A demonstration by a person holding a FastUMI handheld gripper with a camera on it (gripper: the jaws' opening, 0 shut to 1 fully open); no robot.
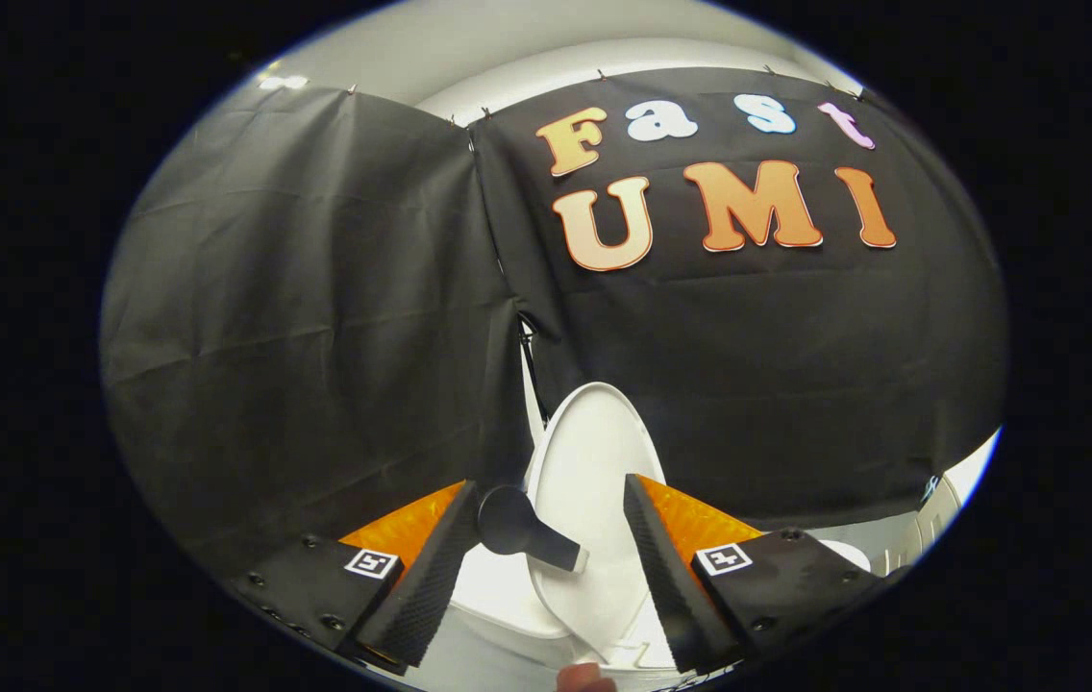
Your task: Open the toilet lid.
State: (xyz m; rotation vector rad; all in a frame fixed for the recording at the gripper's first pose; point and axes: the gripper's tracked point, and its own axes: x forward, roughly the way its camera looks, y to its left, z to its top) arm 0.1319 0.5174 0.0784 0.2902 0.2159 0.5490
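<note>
since the toilet lid (594,471) already stands raised, tilted up and back toward the black cloth wall (315,317) in the lower middle of the frame, the opening looks mostly or wholly done; my guess is that what is left is only to check that it rests steady and to draw away. the tool (551,567) has its two fingers spread wide apart, pressing on nothing, with the lid rising in the gap between them and beyond their tips. a dark paddle-shaped handle (522,529) sticks out from the lid's left edge, just beside the left finger, though i cannot tell whether they touch. below the lid, between the fingers at the bottom of the frame, lies the white rim of the toilet (498,596). whether the bowl holds water or anything else cannot be told, as its inside is hidden by the lid and fingers. more white fixture (902,538) shows at lower right.
</note>
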